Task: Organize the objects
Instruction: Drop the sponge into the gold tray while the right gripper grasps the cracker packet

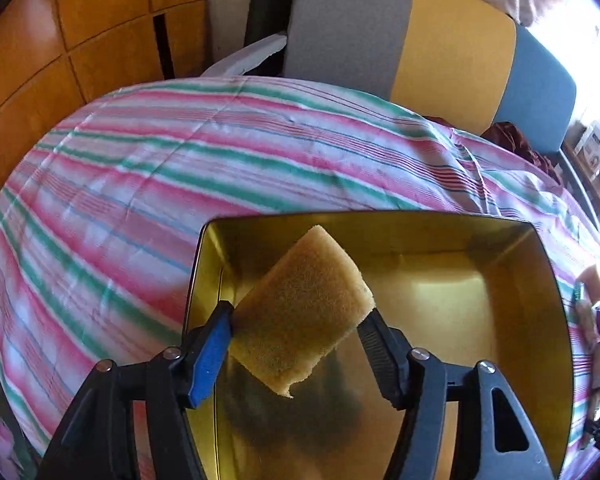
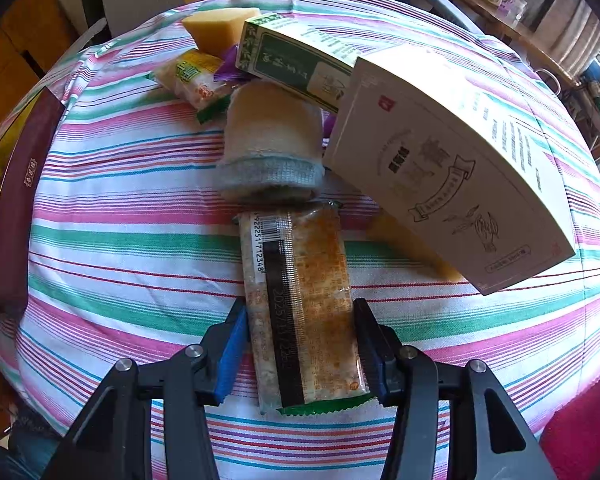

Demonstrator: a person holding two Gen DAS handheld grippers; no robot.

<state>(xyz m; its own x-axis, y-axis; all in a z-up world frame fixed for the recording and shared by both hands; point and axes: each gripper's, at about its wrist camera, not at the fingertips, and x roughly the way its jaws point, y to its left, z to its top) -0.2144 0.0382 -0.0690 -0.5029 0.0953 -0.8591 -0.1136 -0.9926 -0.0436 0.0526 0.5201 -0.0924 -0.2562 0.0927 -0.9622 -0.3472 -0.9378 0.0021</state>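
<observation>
The left claw (image 1: 296,344) hangs over an open gold tin (image 1: 548,304) with a yellow sponge (image 1: 300,316) between its fingers. The blue pad on one side lies against the sponge's edge, but the black finger (image 1: 374,344) on the other side meets only a corner of it, and the sponge sits tilted across the gap, so the jaws stand wide and I cannot tell whether they truly press it. The tin's shiny floor is bare beneath the sponge. The tin rests on a counter covered by a striped cloth (image 1: 140,184) in pink, green and white, with a grey, yellow and blue chair back (image 1: 420,40) beyond it.

The right claw (image 2: 300,346) points steeply down at a long snack packet (image 2: 300,300) lying flat on the same cloth, one finger just beside each long edge; the jaws are partly apart, and whether the pads actually squeeze the packet is unclear. Just past the packet's far end lies a rolled towel (image 2: 272,140). Right of that, a white box (image 2: 452,168) leans tilted over another sponge piece (image 2: 404,244). Further back sit a green box (image 2: 296,60), a small green-and-yellow packet (image 2: 196,80) and a second yellow sponge (image 2: 220,28). The tin's dark red wall (image 2: 16,208) shows at the left edge.
</observation>
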